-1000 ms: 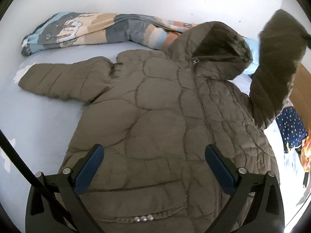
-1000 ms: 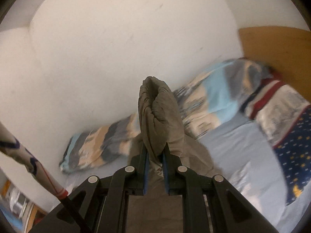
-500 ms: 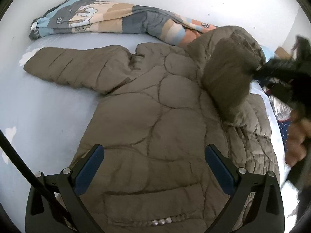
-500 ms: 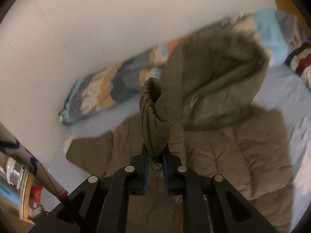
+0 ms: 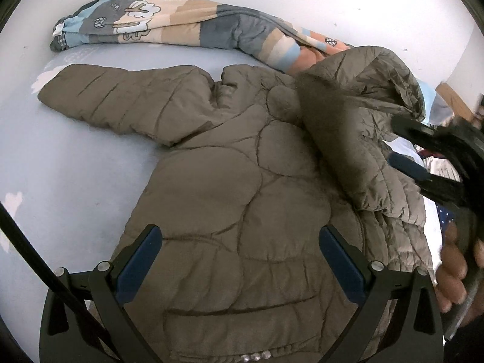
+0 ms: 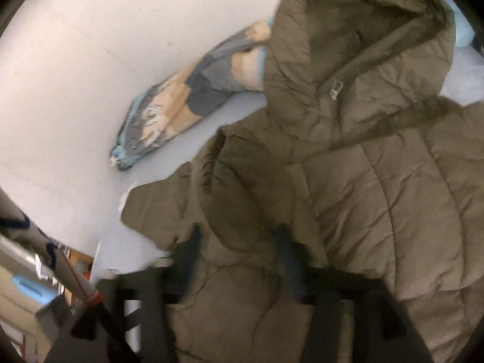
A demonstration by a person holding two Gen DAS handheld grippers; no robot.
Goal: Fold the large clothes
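Pale bedsheet (image 5: 75, 166) under jacket (image 5: 230, 205); right gripper (image 6: 239, 251) jaws just opened.

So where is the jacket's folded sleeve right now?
In the left wrist view, the sleeve lies across the jacket chest, right of centre, below the hood.

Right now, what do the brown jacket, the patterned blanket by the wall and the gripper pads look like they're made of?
Jacket: looks like thin synthetic shell over puffy filling, with a slight sheen; stitched seams divide it into swollen panels.
Blanket: seems to be soft matte woven or fleecy cloth; printed stripes and trees, limp folds.
Pads: dark blue, matte, probably rubber or foam, set on black fingers that look like plastic.
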